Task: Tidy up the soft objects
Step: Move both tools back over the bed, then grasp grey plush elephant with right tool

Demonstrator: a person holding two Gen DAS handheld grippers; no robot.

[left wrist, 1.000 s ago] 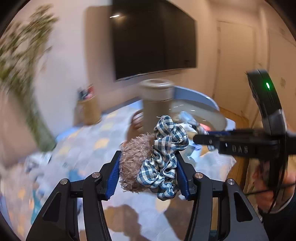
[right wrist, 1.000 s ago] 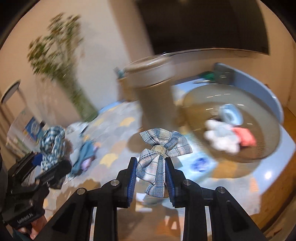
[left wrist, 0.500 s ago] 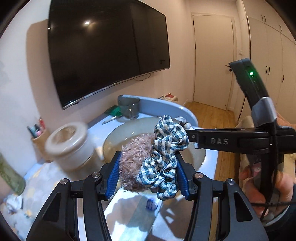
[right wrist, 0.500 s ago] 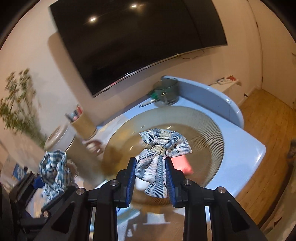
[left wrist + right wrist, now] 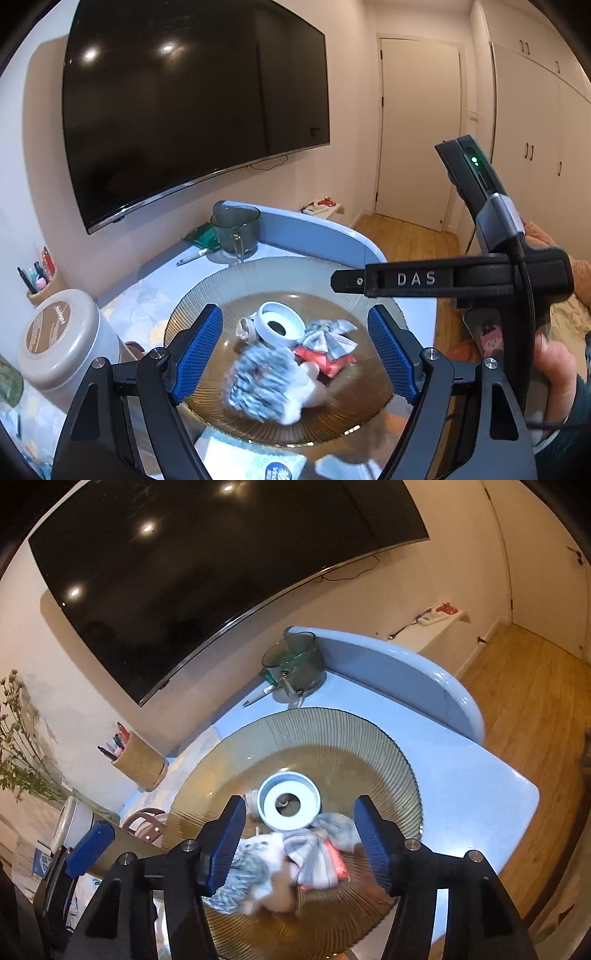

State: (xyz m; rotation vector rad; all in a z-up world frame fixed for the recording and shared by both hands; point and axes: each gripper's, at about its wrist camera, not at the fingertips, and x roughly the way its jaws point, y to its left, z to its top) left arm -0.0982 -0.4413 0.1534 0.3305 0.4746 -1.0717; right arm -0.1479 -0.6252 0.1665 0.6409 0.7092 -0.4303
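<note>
My left gripper [image 5: 295,350] hangs over the ribbed amber glass plate [image 5: 229,291], its jaws opening with nothing pressed between the blue pads. Below it a blue checked scrunchie [image 5: 258,384] with a fuzzy pink one lies blurred on the plate. My right gripper [image 5: 299,843] is also opening above the plate [image 5: 332,738]. The grey plaid bow [image 5: 314,856] lies loose beneath it, seen as the bow [image 5: 330,334] in the left wrist view. A coral soft item [image 5: 325,360] and a white ring [image 5: 277,325] lie there too.
A glass mug [image 5: 235,229] and a pen stand behind the plate on the blue table. A grey-lidded jar [image 5: 59,339] and a pen cup [image 5: 138,760] are to the left. A person's hand [image 5: 554,365] holds the right gripper. Wooden floor lies beyond the table's right edge.
Both grippers swung over the plate and opened. The checked and fuzzy scrunchies left the left gripper, the plaid bow left the right one, and all dropped onto the plate.
</note>
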